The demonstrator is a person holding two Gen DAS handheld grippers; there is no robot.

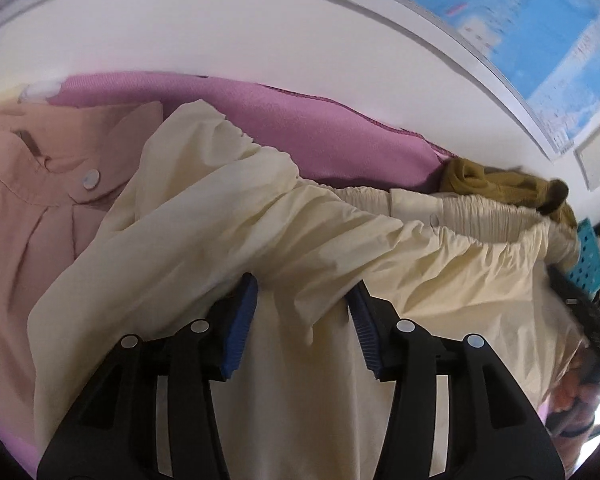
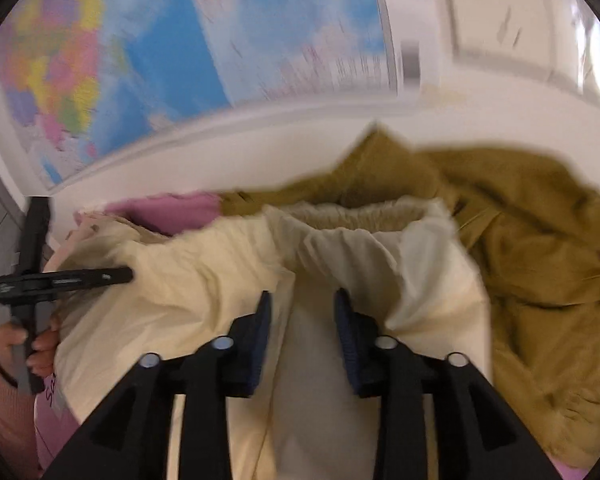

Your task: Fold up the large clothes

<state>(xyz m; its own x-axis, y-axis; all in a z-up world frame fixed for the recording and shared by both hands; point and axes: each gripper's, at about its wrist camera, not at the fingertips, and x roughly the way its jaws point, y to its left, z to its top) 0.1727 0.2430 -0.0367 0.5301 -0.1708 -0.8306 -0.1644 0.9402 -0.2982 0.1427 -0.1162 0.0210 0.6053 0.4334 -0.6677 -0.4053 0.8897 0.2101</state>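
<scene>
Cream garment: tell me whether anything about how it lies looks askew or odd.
The cream garment lies crooked and rumpled, its elastic waistband gaping open. It overlaps the peach garment on one side and runs up against the crumpled mustard garment on the other. No damage or spill shows.

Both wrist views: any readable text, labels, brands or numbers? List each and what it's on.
Nothing reads cleanly.
Wall map: printed place names, too blurred and small to read in either view.
Pink surface at the lower left of the right wrist view: red handwritten-looking marks, maybe starting "So", cut off and unreadable.
Left gripper body, seen from the right wrist view: a small pale marking, too small to read.
Cream garment: no text visible.
</scene>
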